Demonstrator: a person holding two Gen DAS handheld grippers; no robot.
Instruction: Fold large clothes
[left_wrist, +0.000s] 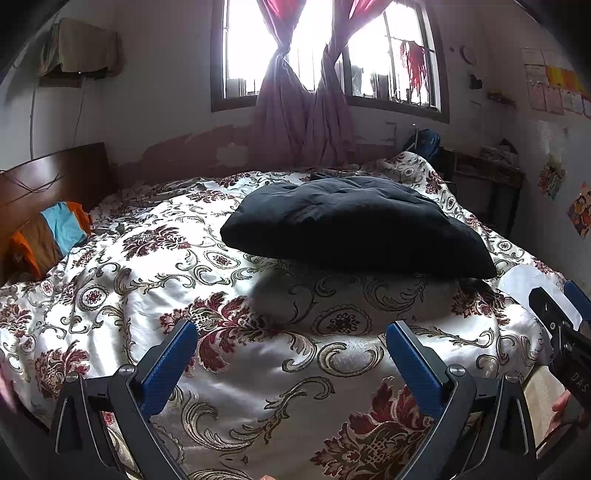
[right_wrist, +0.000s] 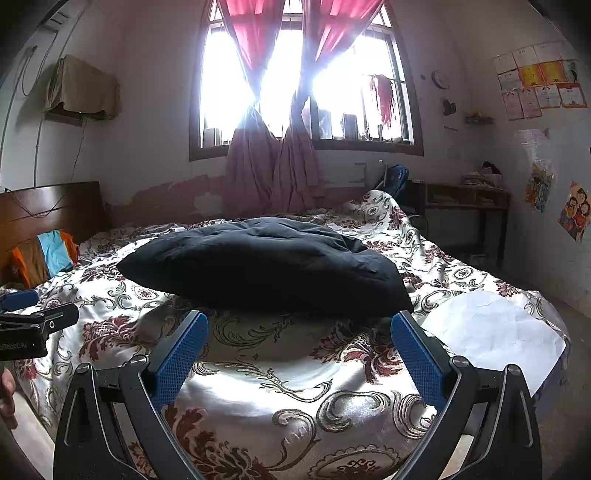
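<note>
Both grippers hang wide open over the near edge of the bed (left_wrist: 110, 280), the left gripper (left_wrist: 291, 332) and the right gripper (right_wrist: 299, 325) each holding nothing. The dark garment (right_wrist: 266, 266), a puffy bundle, lies straight ahead mid-bed with its long axis running left to right across both views. It looks nearer the right gripper, whose fingertips sit just short of its front edge, while the left stays well apart from it.
</note>
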